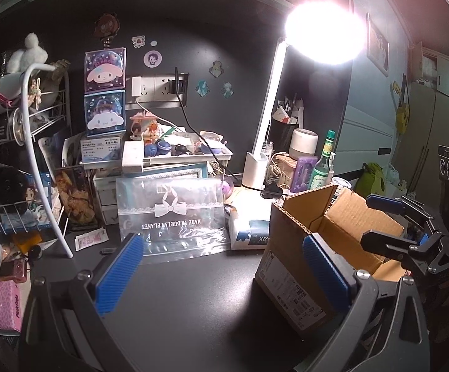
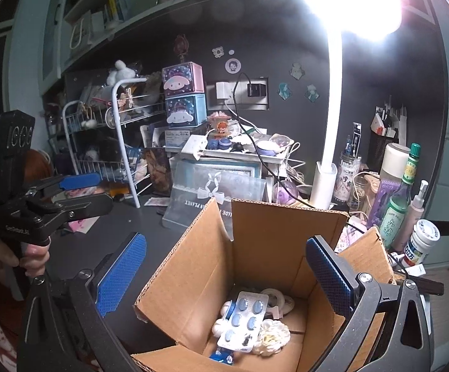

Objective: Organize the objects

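Observation:
An open cardboard box (image 2: 264, 245) stands on the dark desk (image 1: 178, 294); it also shows at the right of the left wrist view (image 1: 289, 266). Inside lie a blister pack of blue pills (image 2: 243, 319), a white flower-shaped item (image 2: 274, 334) and a tape roll (image 2: 278, 299). My right gripper (image 2: 224, 269) is open and empty, hovering over the box opening; it shows over the box in the left wrist view (image 1: 382, 220). My left gripper (image 1: 221, 272) is open and empty above the bare desk left of the box, and shows in the right wrist view (image 2: 85, 190).
A clear plastic pouch with a bow print (image 1: 171, 214) leans behind the desk space. A white desk lamp (image 1: 255, 167) glares at upper right. A wire rack (image 1: 23, 155) with plush toys is left. Bottles (image 2: 401, 198) crowd the right. A pink tissue pack (image 1: 4, 310) lies far left.

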